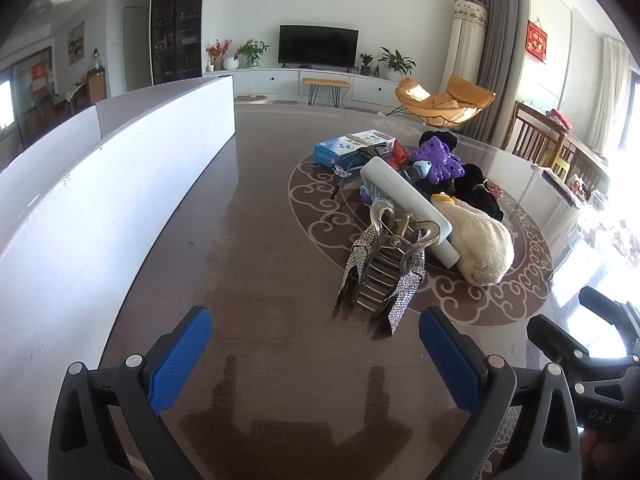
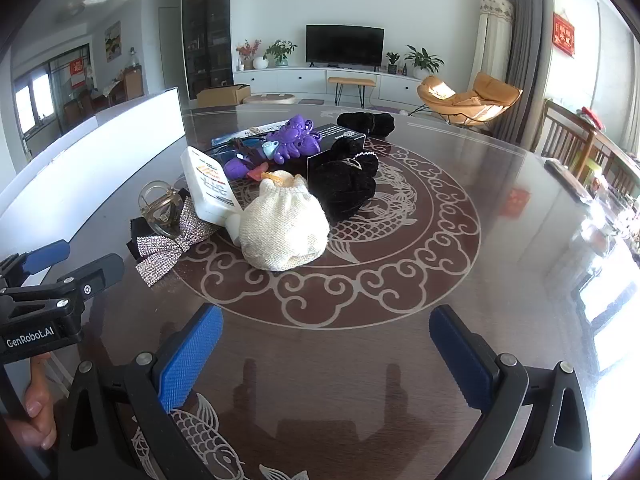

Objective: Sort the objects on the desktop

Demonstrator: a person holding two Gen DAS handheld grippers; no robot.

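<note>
1. The left hand-held gripper [image 1: 316, 346], its blue-padded fingers [image 1: 182, 358] spread wide and holding nothing, hovers over the dark glossy desk [image 1: 260, 240] with its pale scroll-and-fish inlay.
2. The right hand-held gripper [image 2: 326, 348] is likewise wide open and empty above the desk's patterned ring.
3. A clutter of objects sits heaped together near the middle of the desk, ahead of both grippers.
4. Nearest the left gripper lies a rhinestone-covered bow hair clip with a clear claw [image 1: 380, 276], touching a white plastic lotion bottle [image 1: 404, 204] that leans across the pile.
5. A cream knitted drawstring pouch [image 2: 282, 226] rests beside the bottle's cap end, against a black velvet pouch [image 2: 346, 184].
6. Behind them are a purple plastic toy [image 2: 294, 140], a black rectangular box [image 2: 340, 138] and a blue-and-white carton [image 1: 344, 146].
7. A white upright board [image 1: 80, 200] runs along the desk's left side.
</note>
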